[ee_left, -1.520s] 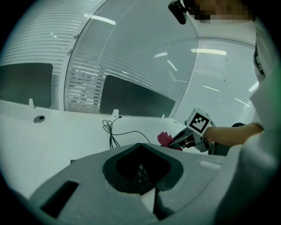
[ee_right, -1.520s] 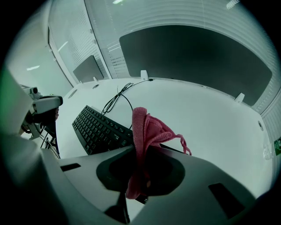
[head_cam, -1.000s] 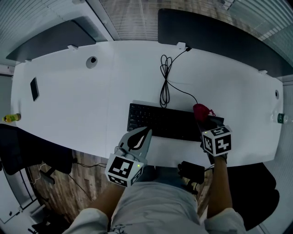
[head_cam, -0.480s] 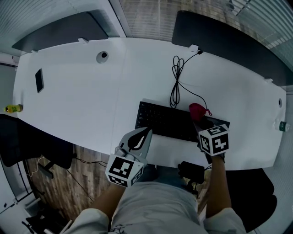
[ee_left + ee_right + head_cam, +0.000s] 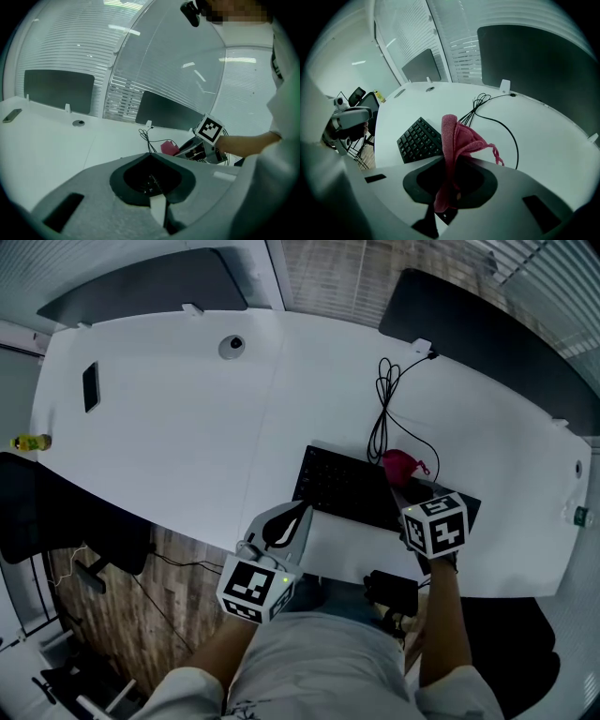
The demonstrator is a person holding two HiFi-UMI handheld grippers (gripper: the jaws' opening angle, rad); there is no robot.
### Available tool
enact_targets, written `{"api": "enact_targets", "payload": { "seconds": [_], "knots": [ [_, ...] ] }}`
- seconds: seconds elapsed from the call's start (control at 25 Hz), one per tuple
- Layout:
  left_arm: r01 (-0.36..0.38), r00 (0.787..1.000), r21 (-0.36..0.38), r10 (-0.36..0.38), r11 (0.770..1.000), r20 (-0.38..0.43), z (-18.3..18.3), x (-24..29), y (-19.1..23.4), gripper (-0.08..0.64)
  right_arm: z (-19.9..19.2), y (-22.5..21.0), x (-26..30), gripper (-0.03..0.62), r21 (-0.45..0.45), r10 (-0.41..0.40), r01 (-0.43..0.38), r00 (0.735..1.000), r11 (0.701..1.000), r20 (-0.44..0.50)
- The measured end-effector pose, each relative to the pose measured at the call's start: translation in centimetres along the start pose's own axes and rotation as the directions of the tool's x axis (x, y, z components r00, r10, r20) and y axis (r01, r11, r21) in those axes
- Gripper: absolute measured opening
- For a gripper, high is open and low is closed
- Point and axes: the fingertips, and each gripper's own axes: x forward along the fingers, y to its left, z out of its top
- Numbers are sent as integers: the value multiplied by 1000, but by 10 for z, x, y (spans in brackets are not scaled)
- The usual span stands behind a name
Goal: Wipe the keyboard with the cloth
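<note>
A black keyboard (image 5: 345, 487) (image 5: 419, 139) lies near the front edge of the white desk (image 5: 178, 437). My right gripper (image 5: 407, 482) (image 5: 451, 157) is shut on a red cloth (image 5: 398, 466) (image 5: 457, 140), held over the keyboard's far edge at about its middle. The cloth stands bunched up between the jaws. In the left gripper view the cloth (image 5: 168, 147) and right gripper (image 5: 201, 145) show past my left gripper. My left gripper (image 5: 296, 514) (image 5: 157, 206) is shut and holds nothing. It hovers at the desk's front edge by the keyboard's left front corner.
The keyboard's black cable (image 5: 380, 418) coils toward the desk's back edge. A phone (image 5: 90, 387) and a yellow bottle (image 5: 28, 441) lie far left, and a round grommet (image 5: 232, 346) sits at the back. Dark panels (image 5: 487, 343) stand behind the desk. A black object (image 5: 392, 589) sits below the front edge.
The head view has swung, so the desk sits further right. My right gripper has carried the cloth a little left along the keyboard. The left gripper has stayed put.
</note>
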Motion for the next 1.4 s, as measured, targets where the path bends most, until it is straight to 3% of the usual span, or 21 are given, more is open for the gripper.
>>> {"api": "enact_targets", "payload": {
  "seconds": [1.4],
  "knots": [
    [-158,986,-96,163,983,46,-13,-62,60,11,69,109,65,58,-222,155,-167,986,961,-68]
  ]
}}
